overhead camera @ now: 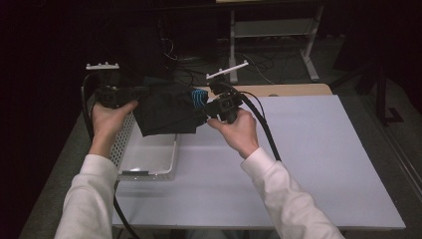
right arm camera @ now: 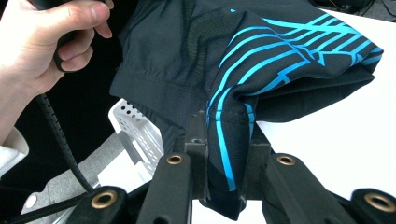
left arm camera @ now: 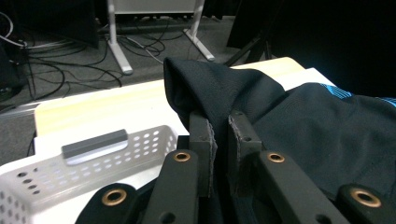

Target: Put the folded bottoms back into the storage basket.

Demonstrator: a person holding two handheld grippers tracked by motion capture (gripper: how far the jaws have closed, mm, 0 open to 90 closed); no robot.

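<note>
We are holding a black garment (overhead camera: 166, 112) with blue stripes stretched between both grippers, in the upper middle of the high view, above the far end of a white perforated basket (overhead camera: 148, 155). Our left gripper (left arm camera: 219, 135) is clamping a fold of the plain black cloth, jaws pressed onto it. Our right gripper (right arm camera: 223, 140) is pinching a blue-striped hem, jaws closed on the fabric. The basket is sitting at the left of the white table (overhead camera: 308, 164).
</note>
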